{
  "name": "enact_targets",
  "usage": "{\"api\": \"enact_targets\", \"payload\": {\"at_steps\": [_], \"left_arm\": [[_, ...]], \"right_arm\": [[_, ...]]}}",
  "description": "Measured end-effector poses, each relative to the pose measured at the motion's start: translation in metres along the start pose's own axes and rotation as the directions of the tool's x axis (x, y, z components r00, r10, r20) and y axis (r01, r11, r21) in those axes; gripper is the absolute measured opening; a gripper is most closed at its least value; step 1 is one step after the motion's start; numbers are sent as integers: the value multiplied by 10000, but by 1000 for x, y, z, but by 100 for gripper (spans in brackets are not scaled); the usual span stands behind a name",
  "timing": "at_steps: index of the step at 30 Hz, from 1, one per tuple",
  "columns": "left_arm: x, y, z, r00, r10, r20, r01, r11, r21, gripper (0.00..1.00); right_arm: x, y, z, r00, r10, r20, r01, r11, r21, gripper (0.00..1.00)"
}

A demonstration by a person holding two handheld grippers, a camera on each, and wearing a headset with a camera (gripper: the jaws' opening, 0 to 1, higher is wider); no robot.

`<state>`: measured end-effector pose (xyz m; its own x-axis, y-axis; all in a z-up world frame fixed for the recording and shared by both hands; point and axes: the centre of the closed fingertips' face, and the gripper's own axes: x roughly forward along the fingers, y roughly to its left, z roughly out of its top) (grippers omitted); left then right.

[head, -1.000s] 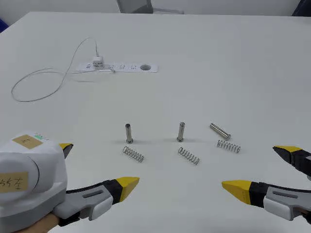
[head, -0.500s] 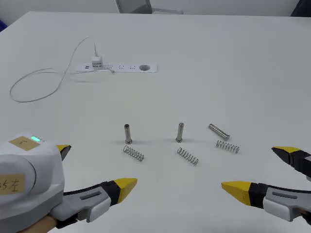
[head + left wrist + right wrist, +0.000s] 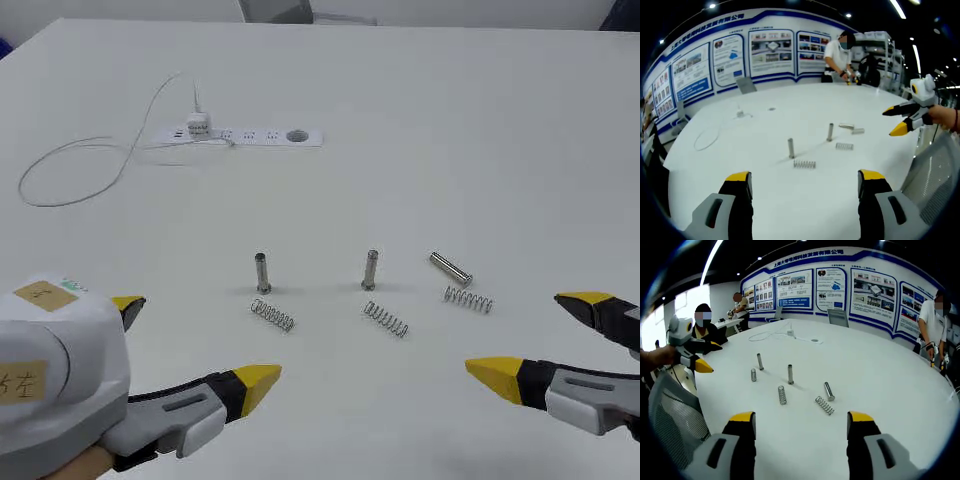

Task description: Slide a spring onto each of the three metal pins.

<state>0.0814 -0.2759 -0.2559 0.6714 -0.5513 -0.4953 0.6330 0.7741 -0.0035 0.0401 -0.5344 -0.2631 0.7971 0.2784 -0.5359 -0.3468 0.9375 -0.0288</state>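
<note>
Two metal pins stand upright on the white table: the left pin (image 3: 262,272) and the middle pin (image 3: 371,269). A third pin (image 3: 451,269) lies on its side to the right. One spring lies in front of each: left spring (image 3: 272,315), middle spring (image 3: 385,319), right spring (image 3: 468,298). My left gripper (image 3: 190,335) hovers open near the front left edge, nothing between its jaws. My right gripper (image 3: 540,335) hovers open at the front right, also empty. The left gripper view shows the pins (image 3: 791,148) and a spring (image 3: 804,163) ahead; the right gripper view shows the lying pin (image 3: 829,391).
A white power strip (image 3: 250,136) with a plugged charger and a looping white cable (image 3: 70,170) lies at the back left. Chairs stand beyond the table's far edge. People stand in the room behind the table in both gripper views.
The head camera has shifted slightly, so the scene sits a bit higher in the picture. My right gripper has moved a little to the right. Pins and springs lie as before.
</note>
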Motion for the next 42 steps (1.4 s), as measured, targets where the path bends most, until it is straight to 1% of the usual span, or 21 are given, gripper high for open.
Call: {"api": "enact_targets", "payload": {"at_steps": [6, 9, 16, 19, 24, 30, 34, 42], "left_arm": [[1, -2, -2, 9999, -33, -95, 33, 10000, 46, 88], [1, -1, -2, 10000, -10, -58, 9, 10000, -22, 87], [4, -3, -3, 9999, -56, -105, 55, 9999, -107, 86], [5, -3, -3, 9999, -57, -102, 56, 9999, -108, 86], [7, -3, -3, 10000, -24, -40, 24, 10000, -7, 85], [9, -2, -4, 10000, -44, -38, 44, 9999, -94, 84], [9, -3, -6, 9999, -73, -82, 72, 9999, -114, 84], [12, -3, -9, 9999, -74, -87, 73, 9998, -174, 82]], "right_arm": [[8, -9, 3, 10000, 2, -68, -2, 10000, 57, 73], [13, -14, 5, 9999, -45, -94, 45, 10000, 68, 72], [25, -26, 11, 9997, -65, -224, 68, 9999, 123, 61], [30, -32, 17, 9999, -79, -148, 82, 9998, 157, 58], [39, -40, 23, 9998, -157, -158, 159, 9998, 76, 54], [52, -47, 26, 9997, -112, -221, 113, 9999, 42, 48], [60, -53, 29, 9999, -113, -119, 115, 9998, 140, 43], [79, -60, 31, 9995, -117, -291, 113, 9998, -143, 37]]}}
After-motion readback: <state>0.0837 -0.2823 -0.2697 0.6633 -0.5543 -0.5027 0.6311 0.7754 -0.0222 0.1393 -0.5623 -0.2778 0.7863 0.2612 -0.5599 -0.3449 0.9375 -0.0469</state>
